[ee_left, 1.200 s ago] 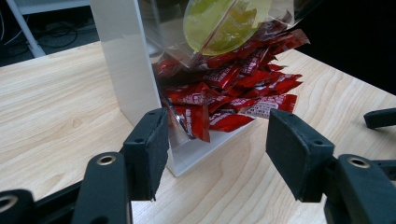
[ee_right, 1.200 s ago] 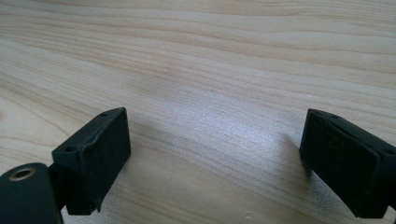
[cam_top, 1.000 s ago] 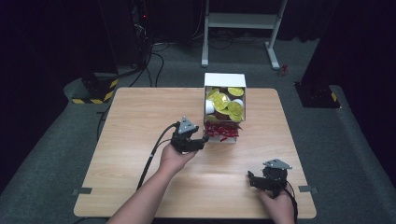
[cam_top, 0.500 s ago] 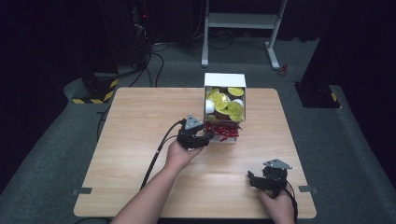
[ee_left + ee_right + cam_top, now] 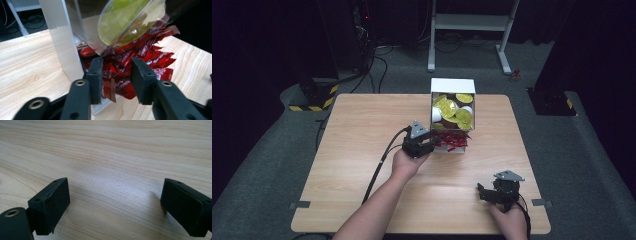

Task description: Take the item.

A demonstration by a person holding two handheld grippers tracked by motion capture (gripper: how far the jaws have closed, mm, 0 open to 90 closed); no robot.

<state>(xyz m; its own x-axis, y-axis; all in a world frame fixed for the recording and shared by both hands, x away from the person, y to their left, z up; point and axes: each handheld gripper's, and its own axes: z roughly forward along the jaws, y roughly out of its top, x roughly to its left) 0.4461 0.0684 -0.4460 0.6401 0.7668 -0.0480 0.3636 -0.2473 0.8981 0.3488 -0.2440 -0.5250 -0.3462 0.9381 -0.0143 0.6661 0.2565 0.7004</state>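
Pale woodgrain table [image 5: 362,150] bears crinkled glossy red sachets [image 5: 140,60].

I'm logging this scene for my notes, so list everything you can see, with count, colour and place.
table: one, light wood, centre of the high view
box: one, white with clear walls, far middle of the table
cups: several, yellow-green lids, in the box's upper part
sachets: many, red, spilling from the box's lower opening
stand: one, white, on the floor beyond the table
hazard block: one, black with yellow stripes, floor at far left
left gripper: one, black, at the sachets; its jaws have just been closing, a sachet lies between them, grip not certain
right gripper: one, black, jaws wide open over bare table at near right
forearm: one, bare, entering from the bottom
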